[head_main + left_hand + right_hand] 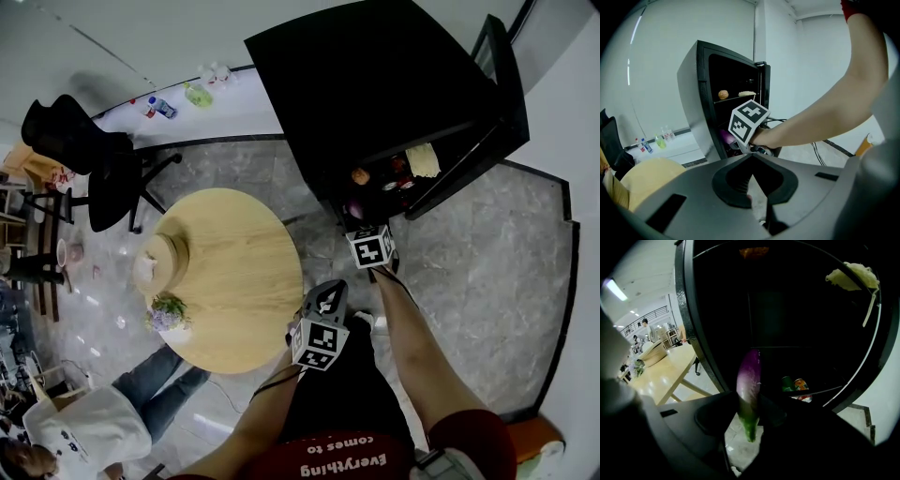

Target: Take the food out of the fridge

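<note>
A black fridge (375,84) stands open, its door (497,103) swung to the right. My right gripper (361,220) reaches into the lower compartment and is shut on a purple eggplant (750,380), whose green stem end hangs toward the camera. The eggplant (725,137) also shows just past the right gripper's marker cube (747,121). A round orange food (361,175) and a pale flat food (423,159) lie on the upper shelf. Cans (794,384) stand low in the fridge. My left gripper (330,292) hangs back by the table edge, shut and holding nothing.
A round wooden table (234,300) stands left of the fridge with a straw hat (157,262) and flowers (167,314) on it. Beyond it is a black office chair (84,159). A person (94,422) sits at the lower left. Bottles (161,107) line the far wall.
</note>
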### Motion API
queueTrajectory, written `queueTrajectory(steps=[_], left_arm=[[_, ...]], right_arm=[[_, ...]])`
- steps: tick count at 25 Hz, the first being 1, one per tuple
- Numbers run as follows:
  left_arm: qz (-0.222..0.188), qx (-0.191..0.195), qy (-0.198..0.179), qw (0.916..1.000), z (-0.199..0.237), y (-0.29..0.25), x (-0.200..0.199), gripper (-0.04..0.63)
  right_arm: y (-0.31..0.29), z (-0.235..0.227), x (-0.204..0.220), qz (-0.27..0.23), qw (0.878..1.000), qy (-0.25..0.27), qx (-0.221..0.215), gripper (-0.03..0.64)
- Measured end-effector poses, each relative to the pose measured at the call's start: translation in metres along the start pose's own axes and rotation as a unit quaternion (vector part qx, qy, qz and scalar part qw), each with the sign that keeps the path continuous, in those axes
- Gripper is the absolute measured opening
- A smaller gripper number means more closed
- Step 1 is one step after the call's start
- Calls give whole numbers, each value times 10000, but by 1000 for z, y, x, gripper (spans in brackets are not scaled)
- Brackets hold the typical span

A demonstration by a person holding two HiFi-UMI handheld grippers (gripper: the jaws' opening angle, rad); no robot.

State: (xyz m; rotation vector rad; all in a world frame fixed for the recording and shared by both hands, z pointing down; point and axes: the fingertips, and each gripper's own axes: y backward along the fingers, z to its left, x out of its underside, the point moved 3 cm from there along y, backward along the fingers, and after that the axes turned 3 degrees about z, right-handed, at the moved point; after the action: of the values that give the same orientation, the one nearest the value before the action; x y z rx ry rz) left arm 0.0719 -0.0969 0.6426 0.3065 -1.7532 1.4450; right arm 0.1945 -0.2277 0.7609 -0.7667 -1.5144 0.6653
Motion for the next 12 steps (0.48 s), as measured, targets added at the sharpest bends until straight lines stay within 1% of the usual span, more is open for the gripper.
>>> queueTrajectory(steps=[5, 8, 12], left_arm=[[-274, 30, -33, 9996, 2, 18, -22, 2], [-497, 62, -60, 9987, 1, 32, -38, 2], [-650, 146, -178, 9976, -3, 47, -51, 2]], right_arm=[[30, 1, 11, 10, 10000, 82, 50, 152], [51, 4, 19, -6, 9999, -107, -35, 152], [76, 11, 28, -22, 9997, -237, -53, 152]])
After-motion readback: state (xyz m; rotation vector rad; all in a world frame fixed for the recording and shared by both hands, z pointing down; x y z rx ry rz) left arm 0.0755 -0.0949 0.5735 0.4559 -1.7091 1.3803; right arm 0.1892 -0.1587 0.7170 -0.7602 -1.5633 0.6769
